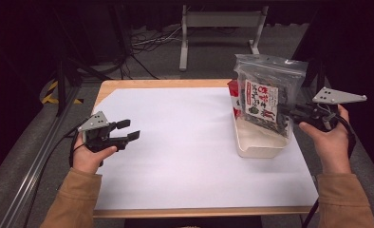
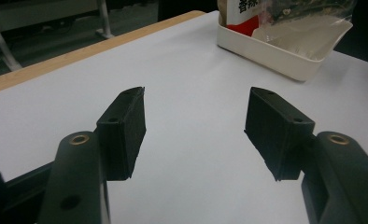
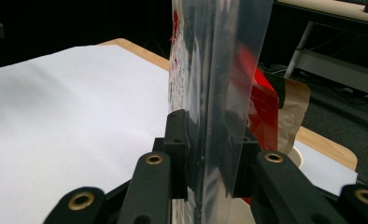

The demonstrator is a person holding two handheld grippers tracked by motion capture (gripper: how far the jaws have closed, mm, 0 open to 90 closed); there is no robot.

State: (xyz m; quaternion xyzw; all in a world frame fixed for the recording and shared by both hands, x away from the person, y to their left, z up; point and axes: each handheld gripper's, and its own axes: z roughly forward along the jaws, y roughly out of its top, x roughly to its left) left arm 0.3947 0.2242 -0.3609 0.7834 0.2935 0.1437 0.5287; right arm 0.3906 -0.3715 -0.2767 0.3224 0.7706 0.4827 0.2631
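**Snack bag pinched on edge over the white bin**

Black fingers (image 3: 177, 154) of the right gripper (image 3: 210, 158) were pressed onto the side edge of a clear zip-top snack bag (image 3: 219, 84), the film caught flat between the pads and standing upright. From above, that bag (image 1: 266, 95) hung at the right side of the desk (image 1: 161, 84), its printed label facing the person, its lower end down inside the white plastic bin (image 1: 258, 145), with a red packet (image 1: 232, 90) just behind it. The right gripper (image 1: 294, 113) reached in level from the right, the hand (image 1: 330, 137) under it.

The left gripper (image 1: 123, 133) sat well apart near the desk's left edge, fingers (image 2: 123, 133) spread with nothing between them, above the white sheet (image 1: 175, 142).

To do this step well, the bag probably needed to go straight down with the pinch kept firm, since thin film slips easily and the contents weigh on the lower end. Its bottom corners should clear the bin wall and the red packet before release. The idle left gripper could steady the bin if it started to slide.
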